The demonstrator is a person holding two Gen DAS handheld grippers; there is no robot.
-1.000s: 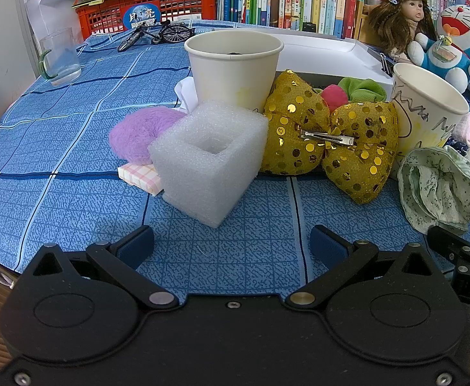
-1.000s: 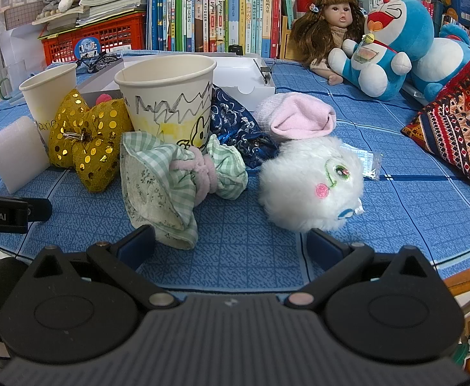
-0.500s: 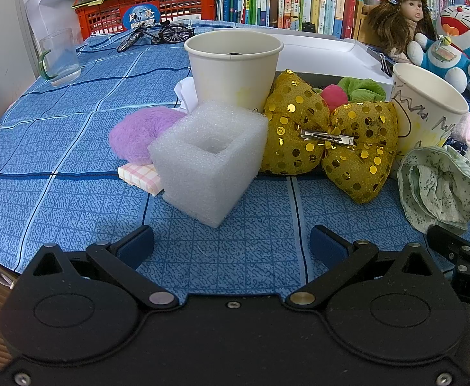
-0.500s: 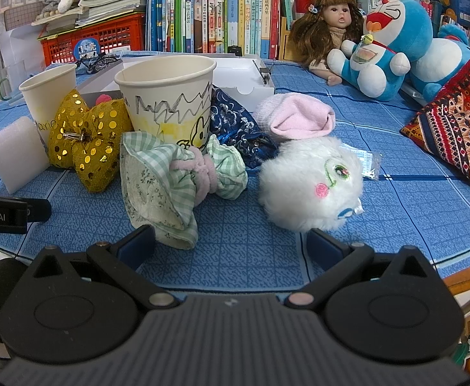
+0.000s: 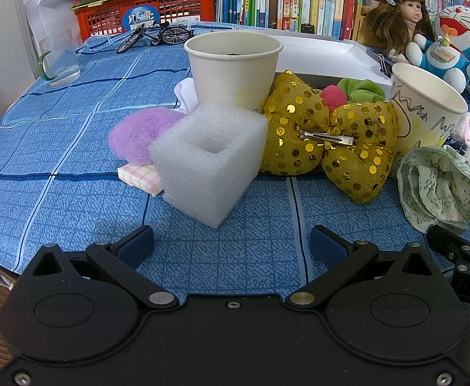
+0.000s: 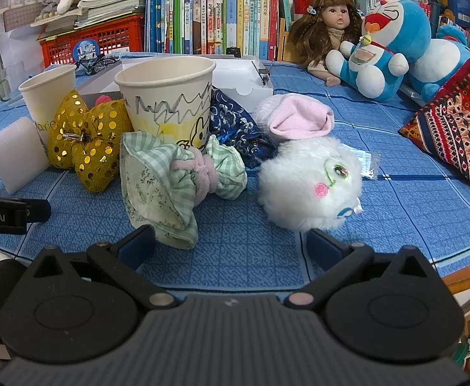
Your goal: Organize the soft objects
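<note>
Your left tool (image 5: 231, 244) gapes wide and empty; the foam block (image 5: 209, 157) at 12 o'clock hides part of the purple puff (image 5: 135, 135). Your right tool (image 6: 230, 244) is wide too, the cup (image 6: 167, 103) covering part of the checked cloth (image 6: 167, 177). Nothing has moved since earlier.

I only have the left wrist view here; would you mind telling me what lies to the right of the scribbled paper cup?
Observer: A white fluffy plush lies on the tablecloth, right of the green gingham scrunchie.
Operator: Thanks. Is the right gripper holding anything?
Observer: No, the right gripper is open and empty, short of the plush.
Operator: Anything behind the plush?
Observer: A pink-lined white sock and dark blue patterned cloth.
</note>
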